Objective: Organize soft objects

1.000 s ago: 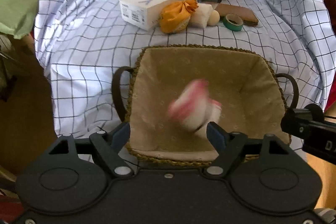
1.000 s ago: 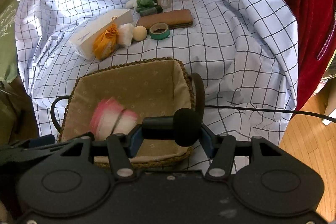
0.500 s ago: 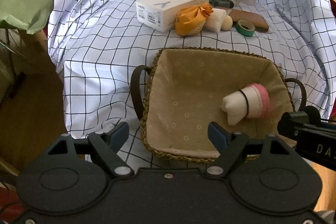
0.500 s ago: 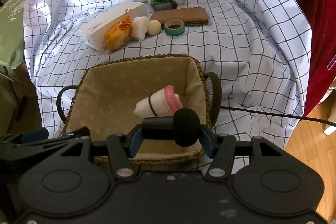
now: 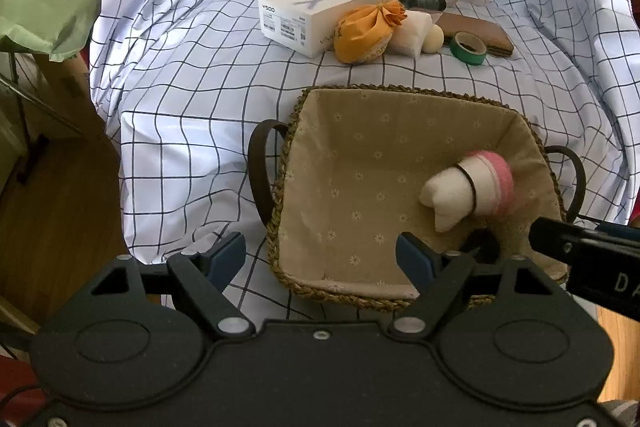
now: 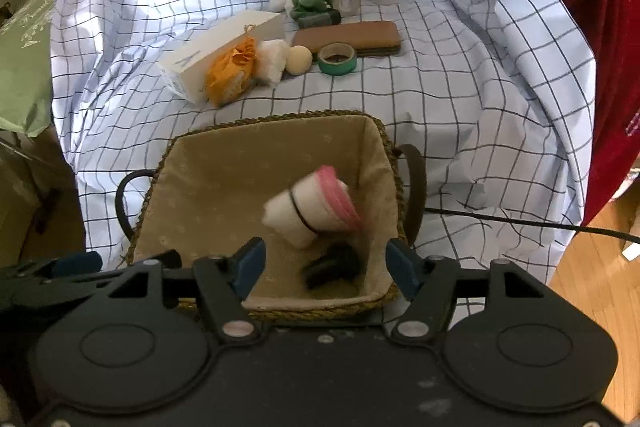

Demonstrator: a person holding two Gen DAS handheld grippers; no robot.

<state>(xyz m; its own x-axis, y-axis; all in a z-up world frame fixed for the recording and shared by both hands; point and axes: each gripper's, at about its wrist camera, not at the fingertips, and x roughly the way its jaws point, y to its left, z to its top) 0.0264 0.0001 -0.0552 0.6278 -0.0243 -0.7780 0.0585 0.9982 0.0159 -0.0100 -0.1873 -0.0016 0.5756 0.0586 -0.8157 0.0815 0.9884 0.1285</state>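
Basket [image 6: 224, 163] on checked surface [image 6: 460, 99]: holds roll [image 6: 312, 207] and dark object [image 6: 332, 265] just dropped by opening right hand-held gripper [image 6: 324, 263]; left hand-held gripper [image 5: 320, 255] released, empty; remaining softs, e.g. pouch [image 5: 366, 31], await beyond.

Your right gripper [image 6: 324, 269] hangs over the near end of the woven basket [image 6: 386, 143], its jaws opening with nothing pressed between the blue pads. A blurred dark foam object [image 6: 334, 267] lies on the liner just ahead of them. At one o'clock from it sits the white-and-pink rolled cloth [image 6: 310, 211]. At twelve o'clock, beyond the basket on the checked sheet [image 6: 460, 87], stands a green tape roll [image 6: 338, 59].
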